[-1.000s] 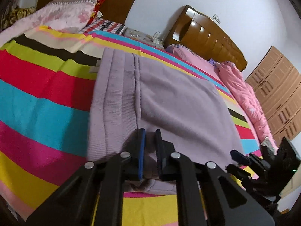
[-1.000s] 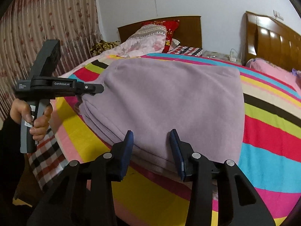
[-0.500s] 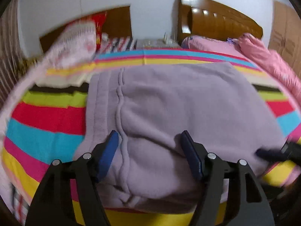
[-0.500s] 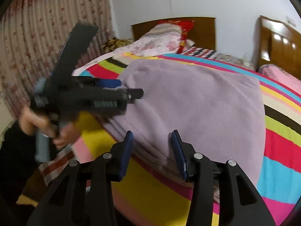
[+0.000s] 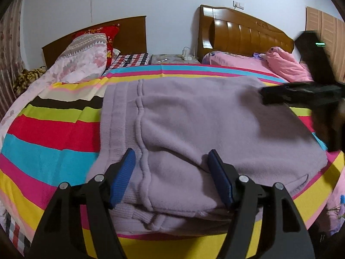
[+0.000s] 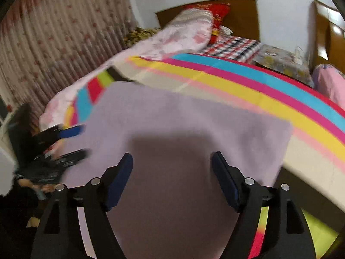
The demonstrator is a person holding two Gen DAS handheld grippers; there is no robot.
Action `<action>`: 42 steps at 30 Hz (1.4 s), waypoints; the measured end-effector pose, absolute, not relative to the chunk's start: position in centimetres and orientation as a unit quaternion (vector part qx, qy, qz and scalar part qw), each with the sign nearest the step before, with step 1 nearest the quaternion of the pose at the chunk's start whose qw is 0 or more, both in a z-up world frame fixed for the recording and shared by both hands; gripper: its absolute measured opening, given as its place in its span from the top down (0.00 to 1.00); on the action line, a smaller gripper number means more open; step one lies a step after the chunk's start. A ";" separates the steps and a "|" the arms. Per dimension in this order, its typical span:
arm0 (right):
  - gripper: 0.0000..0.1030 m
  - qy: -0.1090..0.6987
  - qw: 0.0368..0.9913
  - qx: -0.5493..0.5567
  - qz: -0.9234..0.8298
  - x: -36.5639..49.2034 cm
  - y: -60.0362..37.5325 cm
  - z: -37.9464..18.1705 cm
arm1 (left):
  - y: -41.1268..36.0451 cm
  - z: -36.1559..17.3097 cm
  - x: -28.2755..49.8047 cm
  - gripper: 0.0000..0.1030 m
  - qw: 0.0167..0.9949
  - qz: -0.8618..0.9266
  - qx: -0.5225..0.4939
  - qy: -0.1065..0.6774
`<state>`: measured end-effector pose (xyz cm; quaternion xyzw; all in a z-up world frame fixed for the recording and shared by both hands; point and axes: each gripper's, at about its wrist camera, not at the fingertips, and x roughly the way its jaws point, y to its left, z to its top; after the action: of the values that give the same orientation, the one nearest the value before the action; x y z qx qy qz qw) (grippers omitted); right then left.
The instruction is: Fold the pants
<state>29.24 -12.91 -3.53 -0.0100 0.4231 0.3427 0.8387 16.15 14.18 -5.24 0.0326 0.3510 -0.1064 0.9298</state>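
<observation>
Pants [image 5: 194, 129] folded, near edge overhanging striped bedspread [image 5: 49, 138], clear margins around.

Even indoor light; glare streaks on the wooden headboard [image 5: 241, 32]. Left wrist view sharp, right wrist view motion-blurred. Dark shadow on the pants [image 6: 183, 151] below the headboard. Fisheye bending, black corners.

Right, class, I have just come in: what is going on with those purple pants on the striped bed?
A person holding a gripper in each hand is folding lilac fleece pants on a bed with a striped cover. The pants lie folded into a flat stack. The left gripper is open over the near edge, gripping nothing. The right gripper hovers over the fabric, its jaws opening, nothing pinched between them.
</observation>
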 end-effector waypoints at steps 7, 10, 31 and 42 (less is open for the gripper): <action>0.16 0.395 0.862 0.054 0.314 31.7 -15.2 -1.2 | 14.6 -5.4 15.7 0.33 0.932 -0.113 0.025 0.343; 0.15 0.423 0.821 0.009 0.384 30.9 -11.7 -2.5 | 14.6 -5.4 15.8 0.33 0.932 -0.113 0.025 0.343; 0.14 0.454 0.856 0.013 0.247 34.8 -15.5 -2.6 | 15.6 -5.4 15.6 0.33 0.935 -0.123 0.016 0.333; 0.13 0.453 0.870 0.033 0.193 27.7 -18.4 -2.8 | 15.7 -4.0 14.7 0.32 0.934 -0.108 0.042 0.339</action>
<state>27.72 -18.38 -2.85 0.0328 0.4528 0.1935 0.8698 14.66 15.68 -4.04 0.0415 0.3393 -0.1079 0.9335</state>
